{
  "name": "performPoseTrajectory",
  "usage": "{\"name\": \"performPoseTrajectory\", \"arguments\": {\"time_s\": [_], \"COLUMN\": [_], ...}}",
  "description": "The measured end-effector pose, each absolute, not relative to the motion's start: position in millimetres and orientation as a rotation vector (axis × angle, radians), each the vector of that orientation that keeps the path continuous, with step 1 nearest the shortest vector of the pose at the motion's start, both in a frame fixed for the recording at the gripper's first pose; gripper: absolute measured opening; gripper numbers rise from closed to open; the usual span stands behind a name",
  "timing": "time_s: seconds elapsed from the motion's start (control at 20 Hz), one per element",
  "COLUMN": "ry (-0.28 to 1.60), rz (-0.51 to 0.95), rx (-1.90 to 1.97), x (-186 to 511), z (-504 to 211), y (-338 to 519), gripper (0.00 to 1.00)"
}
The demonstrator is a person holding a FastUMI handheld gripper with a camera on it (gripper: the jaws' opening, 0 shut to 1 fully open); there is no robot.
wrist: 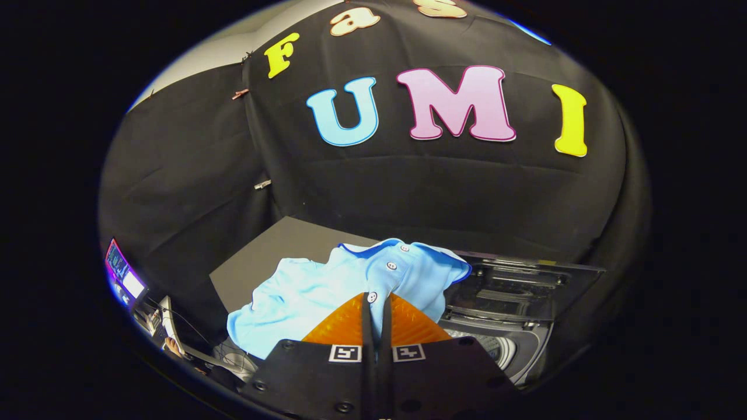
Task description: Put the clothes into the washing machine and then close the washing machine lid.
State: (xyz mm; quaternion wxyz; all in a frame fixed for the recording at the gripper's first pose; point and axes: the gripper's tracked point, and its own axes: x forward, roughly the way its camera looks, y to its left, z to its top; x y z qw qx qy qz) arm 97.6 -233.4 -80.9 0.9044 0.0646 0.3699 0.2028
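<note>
The gripper (376,306) has its two fingers drawn nearly together, pinching a fold of the light blue polo shirt (327,286) by its buttoned placket, so the cloth is clamped between them. The shirt hangs lifted from the fingertips and spreads ahead of them and off to their left, its collar, edged in darker blue, just beyond the tips, with white buttons in a row. To the right of the fingers and below the shirt sits the washing machine (502,344), its drum opening partly visible beside the right finger. Its transparent lid (519,286) stands raised open beyond the drum, to the right of the shirt. Far off to the left, a small lit screen (124,274) glows.
</note>
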Motion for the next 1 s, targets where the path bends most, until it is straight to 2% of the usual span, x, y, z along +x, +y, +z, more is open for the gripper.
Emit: {"name": "performPoseTrajectory", "arguments": {"time_s": [0.35, 1.0], "ry": [0.757, 0.736], "rz": [0.412, 0.256], "rx": [0.164, 0.128], "x": [99.9, 122.0], "z": [-73.0, -92.8], "y": [-315.1, -399.1], "gripper": [0.05, 0.05]}}
